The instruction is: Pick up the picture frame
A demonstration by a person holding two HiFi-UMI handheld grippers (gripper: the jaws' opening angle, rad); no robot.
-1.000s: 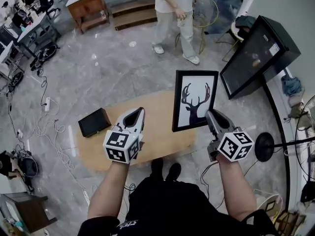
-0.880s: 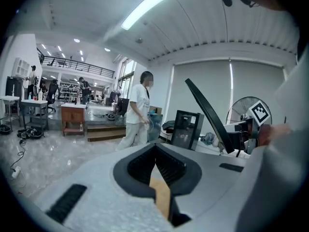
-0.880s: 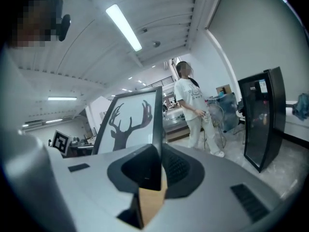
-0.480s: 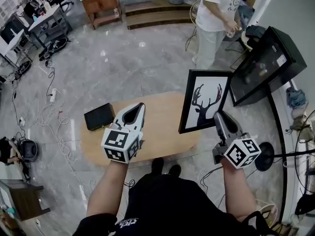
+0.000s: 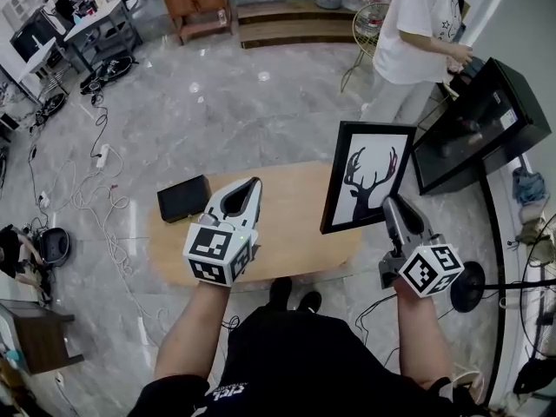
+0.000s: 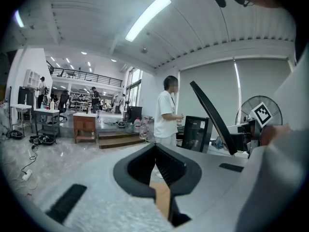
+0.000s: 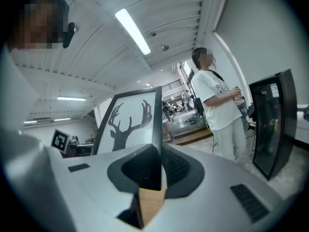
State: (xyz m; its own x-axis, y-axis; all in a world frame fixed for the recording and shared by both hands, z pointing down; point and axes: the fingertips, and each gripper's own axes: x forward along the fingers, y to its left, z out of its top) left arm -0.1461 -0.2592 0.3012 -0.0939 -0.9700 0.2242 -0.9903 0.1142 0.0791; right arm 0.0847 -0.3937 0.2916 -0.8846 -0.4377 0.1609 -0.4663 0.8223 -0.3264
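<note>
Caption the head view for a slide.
Right gripper clamps the black-framed deer-silhouette picture upright over the oval wooden table; left gripper hovers shut and empty.

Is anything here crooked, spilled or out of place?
Only the picture frame: it is held tilted at the table's end, pinched by one edge between the fingers of the right gripper. Nothing looks spilled or broken.

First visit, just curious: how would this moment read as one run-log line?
right claw: shut on deer picture frame, held upright | left claw: shut, empty | black box: on wooden table

Black picture frame (image 5: 369, 176) — white print, stag silhouette — upright
</note>
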